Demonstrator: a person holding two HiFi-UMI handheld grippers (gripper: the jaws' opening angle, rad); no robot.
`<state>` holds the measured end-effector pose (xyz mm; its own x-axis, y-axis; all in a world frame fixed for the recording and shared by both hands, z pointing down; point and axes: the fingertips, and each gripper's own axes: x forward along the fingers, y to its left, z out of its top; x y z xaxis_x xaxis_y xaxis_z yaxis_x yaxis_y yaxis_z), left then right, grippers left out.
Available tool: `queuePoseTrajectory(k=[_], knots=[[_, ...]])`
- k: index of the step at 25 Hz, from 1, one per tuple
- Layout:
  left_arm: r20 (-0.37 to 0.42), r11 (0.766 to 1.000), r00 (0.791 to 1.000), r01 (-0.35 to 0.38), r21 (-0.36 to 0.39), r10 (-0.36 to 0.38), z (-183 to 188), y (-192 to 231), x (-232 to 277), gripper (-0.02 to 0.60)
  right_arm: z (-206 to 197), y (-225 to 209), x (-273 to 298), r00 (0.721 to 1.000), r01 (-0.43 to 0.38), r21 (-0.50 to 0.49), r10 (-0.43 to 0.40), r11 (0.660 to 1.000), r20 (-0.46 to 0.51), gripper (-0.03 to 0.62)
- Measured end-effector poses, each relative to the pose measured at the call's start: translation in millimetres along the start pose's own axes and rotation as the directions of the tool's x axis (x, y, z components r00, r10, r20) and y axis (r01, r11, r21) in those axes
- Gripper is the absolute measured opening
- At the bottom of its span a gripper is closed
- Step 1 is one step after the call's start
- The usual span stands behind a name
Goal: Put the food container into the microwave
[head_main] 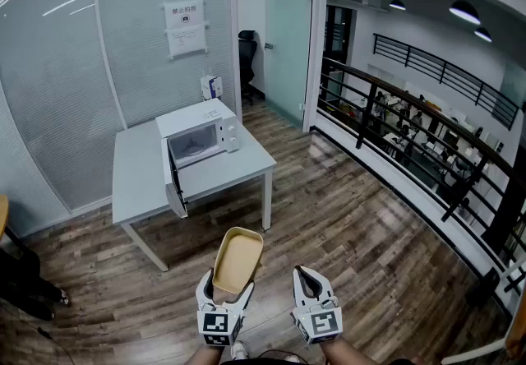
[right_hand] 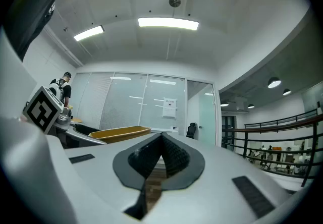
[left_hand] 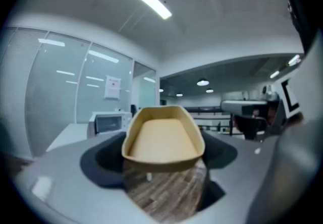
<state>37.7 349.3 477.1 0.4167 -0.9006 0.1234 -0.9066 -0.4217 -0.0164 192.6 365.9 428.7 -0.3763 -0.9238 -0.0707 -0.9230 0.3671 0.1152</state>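
Note:
An empty tan food container (head_main: 237, 261) is held up over the wooden floor, with my left gripper (head_main: 224, 296) shut on its near end. In the left gripper view the food container (left_hand: 162, 139) fills the middle, its hollow facing up. My right gripper (head_main: 309, 279) hangs beside it to the right, shut and empty; its ribbed pads (right_hand: 171, 155) meet at the tip. The white microwave (head_main: 200, 135) stands far ahead on a grey table (head_main: 139, 174) with its door (head_main: 173, 185) swung open to the left. The microwave (left_hand: 107, 121) also shows small in the left gripper view.
A frosted glass wall (head_main: 99, 51) with a posted sign runs behind the table. A glass door (head_main: 288, 26) and a black office chair (head_main: 247, 59) are at the back. A black railing (head_main: 411, 150) borders the floor on the right.

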Motion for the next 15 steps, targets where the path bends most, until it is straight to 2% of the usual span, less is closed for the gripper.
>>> queuePoseTrajectory(k=[10, 15], knots=[[0.024, 1.000, 0.999, 0.022, 0.015, -0.022, 7.6, 27.6, 16.8, 0.449, 5.0, 16.2, 37.0, 1.000, -0.004, -0.026, 0.004, 1.000, 0.016, -0.002], [0.034, 0.999, 0.999, 0.035, 0.011, -0.035, 4.7, 48.9, 24.0, 0.449, -1.7, 19.4, 53.5, 0.998, 0.048, 0.014, -0.049, 0.999, 0.030, -0.002]])
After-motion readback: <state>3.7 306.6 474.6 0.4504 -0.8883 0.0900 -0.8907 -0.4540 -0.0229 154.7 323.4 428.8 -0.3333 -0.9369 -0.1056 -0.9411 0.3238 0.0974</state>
